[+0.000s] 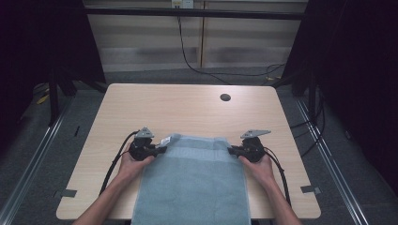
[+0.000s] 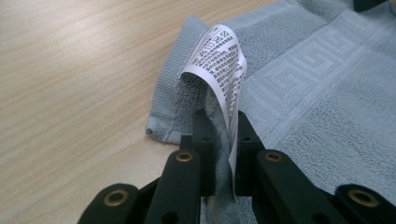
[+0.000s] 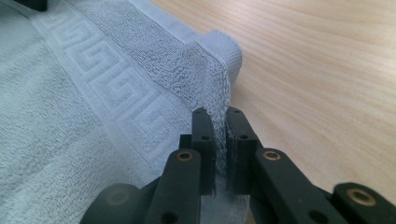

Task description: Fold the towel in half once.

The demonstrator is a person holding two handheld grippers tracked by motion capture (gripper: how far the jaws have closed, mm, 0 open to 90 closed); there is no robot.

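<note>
Left gripper view showed the left gripper (image 2: pixel 219 126) clenched on one far corner of the towel (image 2: pixel 303 93), with terry cloth and the white care label (image 2: pixel 222 60) pinched together between the jaws; the label curled up and over the corner. Right gripper view showed the right gripper (image 3: pixel 219 123) likewise clamped on the opposite far corner of the towel (image 3: pixel 93 116), a ridge of cloth standing up just beyond its tips. From the high view, the towel (image 1: pixel 195 183) lay flat on the table (image 1: pixel 187 105) at its near edge, its near end running over that edge toward the person, with the left gripper (image 1: pixel 162 150) and right gripper (image 1: pixel 231 150) at its two far corners and a hand behind each.

Judging by how it bunched, the cloth looked soft, limp and light: it would sag between the two holds and keep no shape, so it would need to be carried taut. Its looped pile should give the pads good purchase, little risk of slipping, and nothing about it seemed fragile. The hemmed corners, thicker and firmer, seemed the best places to take hold, as was already the case. The slick label caught in the left grip might weaken that hold a little.

Count: one towel, one care label, two grippers, one table with one round cable hole (image 1: pixel 225 97)
</note>
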